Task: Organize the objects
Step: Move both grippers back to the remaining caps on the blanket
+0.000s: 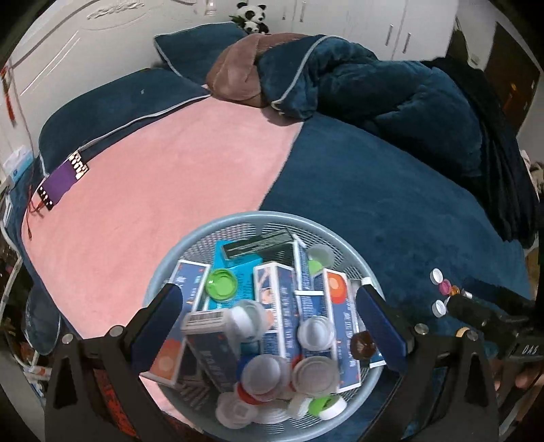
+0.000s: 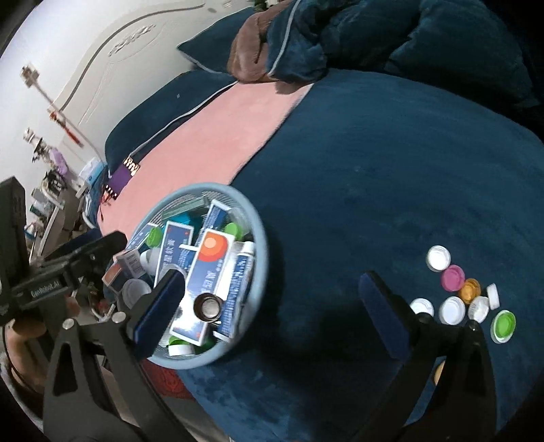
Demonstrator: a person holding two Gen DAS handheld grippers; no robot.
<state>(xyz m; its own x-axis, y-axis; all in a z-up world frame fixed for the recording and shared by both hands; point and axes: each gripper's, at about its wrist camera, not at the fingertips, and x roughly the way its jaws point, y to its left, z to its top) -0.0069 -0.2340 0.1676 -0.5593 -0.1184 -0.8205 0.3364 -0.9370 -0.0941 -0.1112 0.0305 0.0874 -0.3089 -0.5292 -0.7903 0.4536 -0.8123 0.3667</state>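
Round pale-blue mesh basket on the bed's near edge, piled with blue-and-white medicine boxes and plastic bottle caps; dark brown cap on top. Loose caps lie right on the blue blanket. Left gripper and right gripper: jaws wide, empty.

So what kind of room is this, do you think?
Most likely a bedroom: the work surface is a bed with navy pillows, a rumpled duvet and a toy panda by the headboard.
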